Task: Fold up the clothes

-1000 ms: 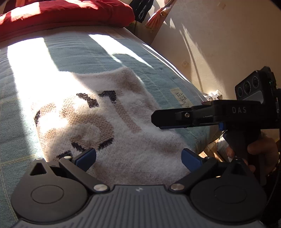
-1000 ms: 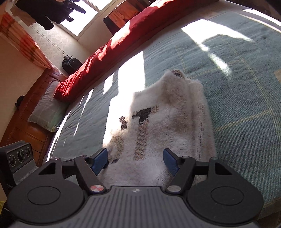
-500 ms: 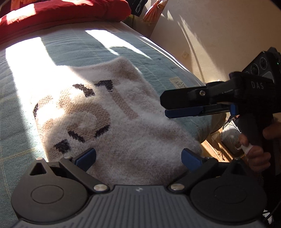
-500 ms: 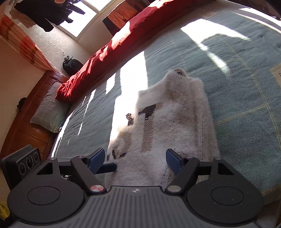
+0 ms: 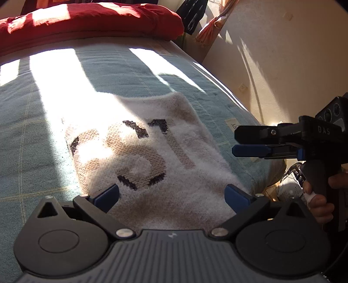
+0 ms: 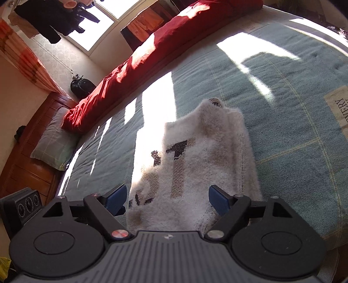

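Right tongs (image 6: 166, 199) now higher, opening, unclenched like left tongs (image 5: 171, 196); sweater (image 5: 152, 156) lengthwise toward red duvet (image 5: 87, 19).

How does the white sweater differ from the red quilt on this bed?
The sweater is white and fuzzy with a knitted pattern; the quilt is plain red and smooth. The sweater lies flat in the middle of the bed; the quilt is bunched along the far edge. Both rest on the green bedspread.

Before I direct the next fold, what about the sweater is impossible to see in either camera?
- Sweater near hem: both wrist views, hidden behind each hand-held gripper's body.
- Its sleeves: neither view shows them; probably folded under.
- Far-left edge: left wrist view, washed out by sun glare.
- Layers underneath: hidden by the top layer.
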`<state>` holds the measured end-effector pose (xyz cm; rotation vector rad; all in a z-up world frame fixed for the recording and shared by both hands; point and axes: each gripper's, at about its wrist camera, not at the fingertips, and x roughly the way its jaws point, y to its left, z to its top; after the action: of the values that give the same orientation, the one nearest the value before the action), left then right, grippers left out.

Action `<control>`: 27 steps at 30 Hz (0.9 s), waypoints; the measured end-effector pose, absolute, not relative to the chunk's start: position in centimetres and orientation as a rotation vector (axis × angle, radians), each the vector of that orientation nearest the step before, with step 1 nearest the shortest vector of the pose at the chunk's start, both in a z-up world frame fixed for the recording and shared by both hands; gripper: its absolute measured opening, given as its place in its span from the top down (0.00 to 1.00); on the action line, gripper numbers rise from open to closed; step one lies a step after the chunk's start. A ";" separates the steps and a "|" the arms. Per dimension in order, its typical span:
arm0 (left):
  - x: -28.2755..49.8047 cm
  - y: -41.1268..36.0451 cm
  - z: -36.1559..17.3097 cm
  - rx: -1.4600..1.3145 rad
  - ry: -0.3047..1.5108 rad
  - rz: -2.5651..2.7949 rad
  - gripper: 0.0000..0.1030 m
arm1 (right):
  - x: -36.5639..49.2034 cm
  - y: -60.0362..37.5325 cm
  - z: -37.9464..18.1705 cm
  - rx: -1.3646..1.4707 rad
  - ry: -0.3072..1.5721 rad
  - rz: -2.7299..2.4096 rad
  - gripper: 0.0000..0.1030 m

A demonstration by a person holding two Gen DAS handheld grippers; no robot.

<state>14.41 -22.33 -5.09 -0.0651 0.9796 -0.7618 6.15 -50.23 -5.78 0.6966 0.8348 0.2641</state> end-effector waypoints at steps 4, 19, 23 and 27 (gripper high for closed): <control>17.0 -23.2 -4.9 -0.056 0.965 -0.751 0.01 | 8.8 -50.6 -5.8 0.703 0.822 0.268 0.16; 19.4 -24.0 -7.8 -0.150 1.029 -0.767 0.01 | 11.1 -51.8 -11.1 0.826 0.869 0.263 0.14; 19.6 -21.3 -6.4 -0.194 0.938 -0.742 0.01 | 10.3 -54.5 -9.8 0.842 0.818 0.227 0.07; 21.3 -18.0 -8.3 -0.364 0.988 -0.677 0.01 | 10.4 -57.2 -11.0 0.897 0.826 0.190 0.02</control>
<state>21.33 -18.02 -8.27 -0.3641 0.9877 -0.6767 10.36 -57.24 -11.00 0.8965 0.8256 0.1899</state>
